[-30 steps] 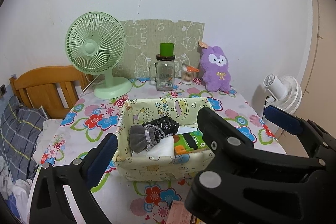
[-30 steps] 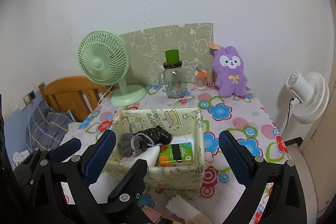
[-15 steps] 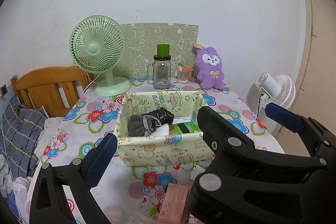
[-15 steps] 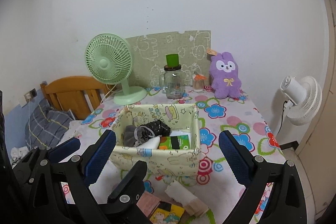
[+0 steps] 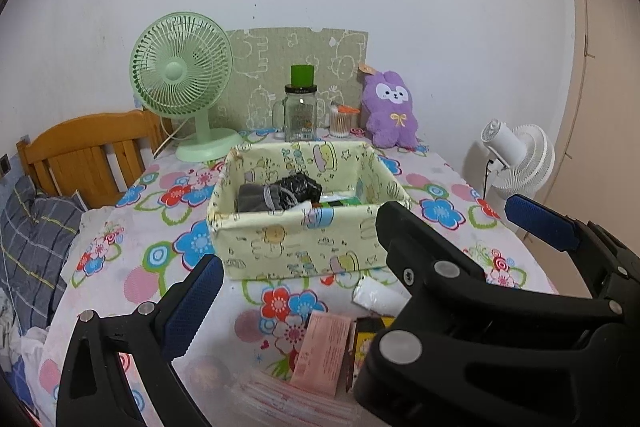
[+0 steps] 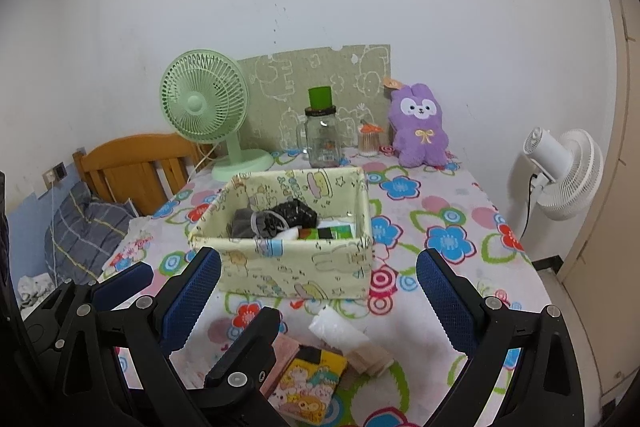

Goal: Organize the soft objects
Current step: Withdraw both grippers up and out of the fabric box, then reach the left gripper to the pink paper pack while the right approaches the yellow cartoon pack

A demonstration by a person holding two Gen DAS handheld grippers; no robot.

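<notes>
A pale yellow fabric basket [image 5: 304,251] [image 6: 296,267] stands mid-table, holding a grey pouch [image 5: 256,198], a black bundle [image 5: 300,187] and a green packet. A purple plush bunny [image 5: 391,115] [image 6: 420,125] sits at the back right. Near the front edge lie a white tissue pack [image 6: 336,325], a pink packet [image 5: 324,351] and a yellow cartoon packet [image 6: 308,383]. My left gripper [image 5: 360,259] is open and empty, in front of the basket. My right gripper [image 6: 320,291] is open and empty, above the front packets.
A green desk fan [image 5: 182,83], a glass jar with a green lid [image 5: 301,115] and a cotton-swab pot [image 5: 340,119] stand along the back. A white fan [image 6: 560,175] stands beside the table on the right. A wooden chair [image 5: 84,151] and bedding are on the left.
Both grippers have pulled back from the basket toward the table's front edge. The packets on the front of the table have come into view. Both stay open.
</notes>
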